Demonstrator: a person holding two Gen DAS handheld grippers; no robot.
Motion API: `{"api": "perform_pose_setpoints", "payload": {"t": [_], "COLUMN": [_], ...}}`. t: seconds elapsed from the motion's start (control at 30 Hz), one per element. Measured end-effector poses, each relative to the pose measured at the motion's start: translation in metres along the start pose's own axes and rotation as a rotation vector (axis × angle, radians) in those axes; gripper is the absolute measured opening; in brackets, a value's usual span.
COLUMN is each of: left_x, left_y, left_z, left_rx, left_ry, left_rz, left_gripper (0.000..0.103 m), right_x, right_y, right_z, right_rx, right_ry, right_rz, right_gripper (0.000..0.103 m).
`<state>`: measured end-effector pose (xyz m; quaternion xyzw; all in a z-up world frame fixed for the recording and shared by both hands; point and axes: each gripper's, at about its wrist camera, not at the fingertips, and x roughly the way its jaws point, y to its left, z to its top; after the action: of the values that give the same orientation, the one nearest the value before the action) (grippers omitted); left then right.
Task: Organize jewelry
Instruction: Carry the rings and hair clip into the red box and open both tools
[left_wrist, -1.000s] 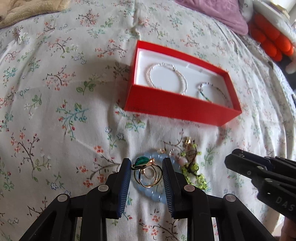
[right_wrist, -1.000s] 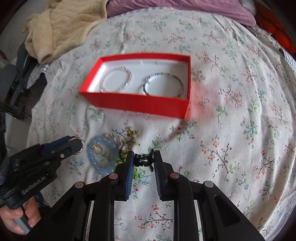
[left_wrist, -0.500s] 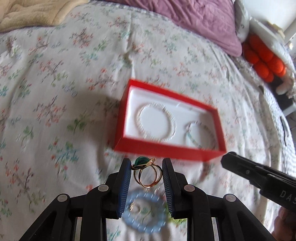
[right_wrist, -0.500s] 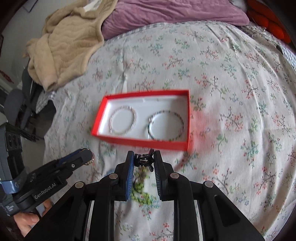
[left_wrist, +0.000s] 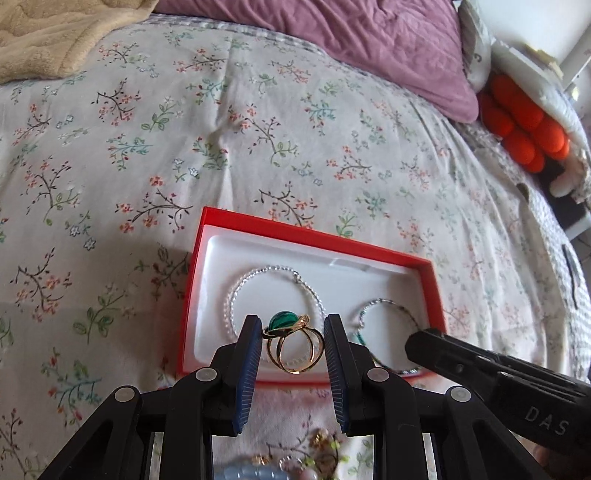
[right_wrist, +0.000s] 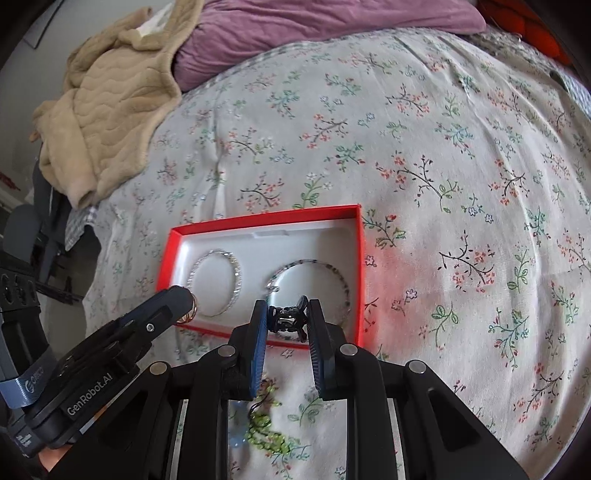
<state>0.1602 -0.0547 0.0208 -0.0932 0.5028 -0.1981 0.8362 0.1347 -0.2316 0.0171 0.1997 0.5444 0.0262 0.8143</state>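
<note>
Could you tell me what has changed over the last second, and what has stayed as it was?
Both grippers carried their pieces from over the loose jewellery pile to the red box. The left gripper stays shut on the green-stone ring, the right gripper on the small black piece. The two bracelets lie unmoved in the box.

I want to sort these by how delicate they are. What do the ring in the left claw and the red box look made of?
The ring looks like polished gold-toned metal, judging by its bright yellow glints, with a smooth glossy green stone; real gold or plating cannot be told. The red box looks like matte cardboard with thin, crisp walls, and its white liner seems moulded, perhaps plastic or flocked foam.
</note>
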Motion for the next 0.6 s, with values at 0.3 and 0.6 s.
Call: {"api": "perform_pose_setpoints", "payload": {"t": [0.3,0.6], "left_x": [0.021,0.022], "left_y": [0.000,-0.004], "left_z": [-0.001,0.000], "left_rx": [0.020,0.026], "left_ry": [0.002,-0.024], "left_rz": [0.072,0.084], "left_gripper": [0.028,0.029], "right_x": [0.011,0.017], "right_y": [-0.007,-0.009], "right_z": [0.001,0.002], "right_rx": [0.001,0.003], "right_ry": [0.006,0.010], "right_rz": [-0.019,-0.019], "right_gripper": [0.023,0.023]}}
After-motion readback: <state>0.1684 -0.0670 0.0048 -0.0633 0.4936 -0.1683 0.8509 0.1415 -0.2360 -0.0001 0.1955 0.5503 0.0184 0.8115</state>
